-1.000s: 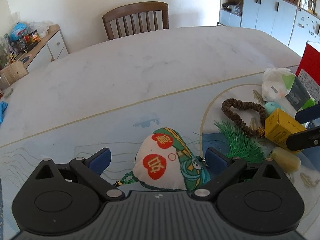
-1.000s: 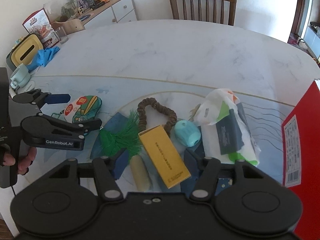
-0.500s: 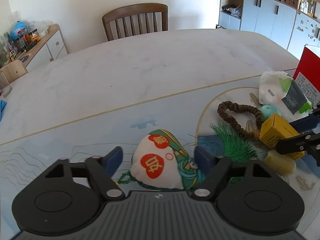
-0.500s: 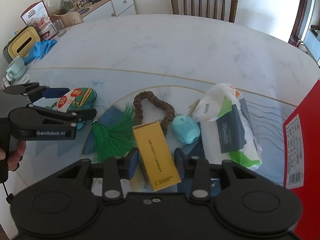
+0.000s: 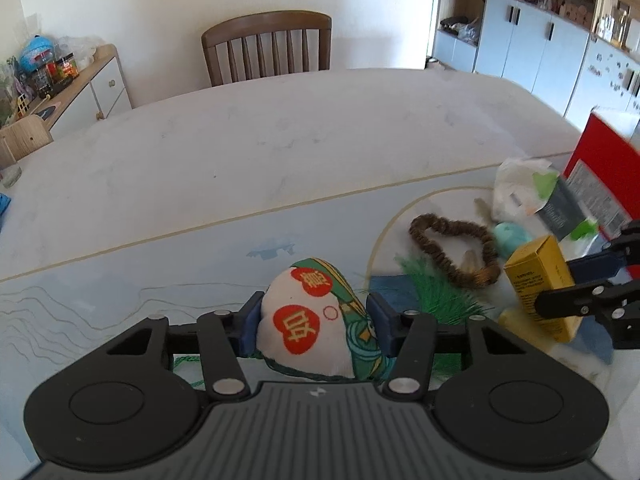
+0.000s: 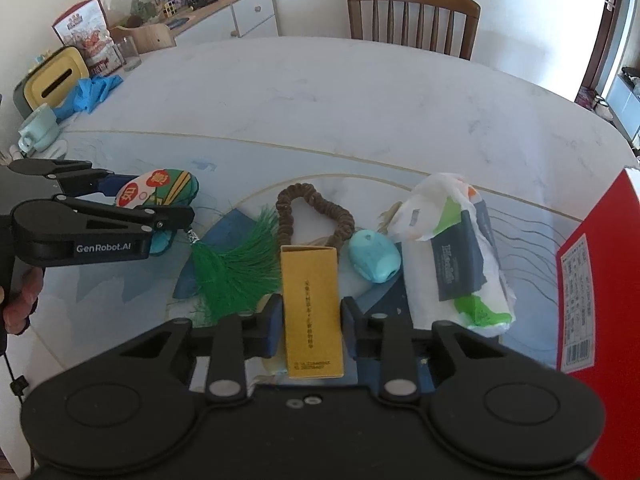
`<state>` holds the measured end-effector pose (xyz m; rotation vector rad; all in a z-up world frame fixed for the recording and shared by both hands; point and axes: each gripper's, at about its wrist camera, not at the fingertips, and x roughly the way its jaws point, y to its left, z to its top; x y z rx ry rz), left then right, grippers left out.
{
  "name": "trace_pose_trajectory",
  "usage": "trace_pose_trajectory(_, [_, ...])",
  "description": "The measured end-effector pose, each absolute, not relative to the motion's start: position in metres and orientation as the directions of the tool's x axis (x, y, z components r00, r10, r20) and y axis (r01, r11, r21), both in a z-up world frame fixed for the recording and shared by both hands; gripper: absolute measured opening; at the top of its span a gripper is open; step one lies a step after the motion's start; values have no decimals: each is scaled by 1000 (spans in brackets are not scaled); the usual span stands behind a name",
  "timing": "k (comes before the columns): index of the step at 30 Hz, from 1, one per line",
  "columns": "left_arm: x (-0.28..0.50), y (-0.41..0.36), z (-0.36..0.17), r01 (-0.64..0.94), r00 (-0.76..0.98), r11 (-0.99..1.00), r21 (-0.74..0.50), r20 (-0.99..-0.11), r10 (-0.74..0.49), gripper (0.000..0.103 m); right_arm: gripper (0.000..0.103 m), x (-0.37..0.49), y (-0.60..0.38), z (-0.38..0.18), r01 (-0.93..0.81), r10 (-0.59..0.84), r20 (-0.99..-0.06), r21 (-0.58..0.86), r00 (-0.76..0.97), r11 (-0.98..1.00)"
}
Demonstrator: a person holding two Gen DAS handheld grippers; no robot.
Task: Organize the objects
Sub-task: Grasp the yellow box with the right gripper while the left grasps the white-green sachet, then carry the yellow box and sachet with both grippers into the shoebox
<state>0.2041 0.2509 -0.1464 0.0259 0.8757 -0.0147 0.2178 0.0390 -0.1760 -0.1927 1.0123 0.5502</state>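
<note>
My left gripper [image 5: 314, 322] is shut on a white and green embroidered sachet [image 5: 316, 320] with red patches; the sachet also shows in the right wrist view [image 6: 158, 192]. Its green tassel [image 6: 230, 270] trails across the mat. My right gripper [image 6: 312, 322] is shut on a yellow box [image 6: 310, 308], which also shows at the right of the left wrist view [image 5: 540, 280]. A brown bead bracelet [image 6: 316, 216], a teal pebble-shaped object [image 6: 374, 256] and a white plastic-wrapped pack [image 6: 452, 248] lie beside the box.
A red box [image 6: 600, 280] stands at the right edge. A pale yellow cylinder [image 5: 516, 320] lies under the yellow box. The marble table [image 6: 320, 92] stretches back to a wooden chair [image 6: 412, 12]. A tissue box [image 6: 52, 80], blue cloth [image 6: 90, 92] and mug [image 6: 38, 132] sit at the far left.
Both grippers have closed: the left onto the sachet, the right onto the yellow box. The yellow box now sits upright between the right fingers.
</note>
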Motion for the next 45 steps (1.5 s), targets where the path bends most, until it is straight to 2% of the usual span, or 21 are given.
trace_pose_trajectory(13, [183,219,-103,91,652,995,-36,-753,-87,54,28,194,12,-137,-521,406,-804,142,436,841])
trace_pose_trajectory(28, [170,136,-51,220,657,971,-91,-722,-217,54,28,163,-73,-83,-477,438,-763,195,475,857])
trace_pose_trajectory(34, [177,93,-30,268,663,959,-95,-704,-255,54,28,167,-120,-63,-443,426,-747,196,510,875])
trace_pose_trajectory(45, [203,10,-7,339,673,937,-86,-673,-306,54,28,197,-227,-39,-311,304,-714,126,631,942])
